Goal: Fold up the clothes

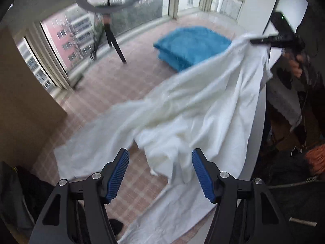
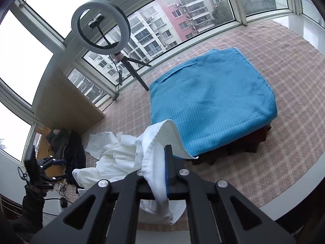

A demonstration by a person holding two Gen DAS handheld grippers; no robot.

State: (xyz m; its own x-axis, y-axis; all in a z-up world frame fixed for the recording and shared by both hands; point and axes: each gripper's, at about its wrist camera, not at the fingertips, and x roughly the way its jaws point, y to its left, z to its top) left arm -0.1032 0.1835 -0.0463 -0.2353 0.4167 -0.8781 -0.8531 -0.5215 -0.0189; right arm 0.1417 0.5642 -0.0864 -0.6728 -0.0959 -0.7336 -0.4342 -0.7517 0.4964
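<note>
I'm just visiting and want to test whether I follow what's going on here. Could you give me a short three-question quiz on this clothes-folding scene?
1. True or false: the left claw is clamped on the white garment.
2. Which claw holds the white garment? A) left B) right C) both
3. Fill in: the folded garment already lying on the checked tablecloth is ____ in colour.

Key:
1. False. Its blue pads stand wide apart with nothing between them.
2. B. The right claw pinches an edge of the white garment and lifts it.
3. Blue: the blue garment lies flat beyond the white one.
</note>
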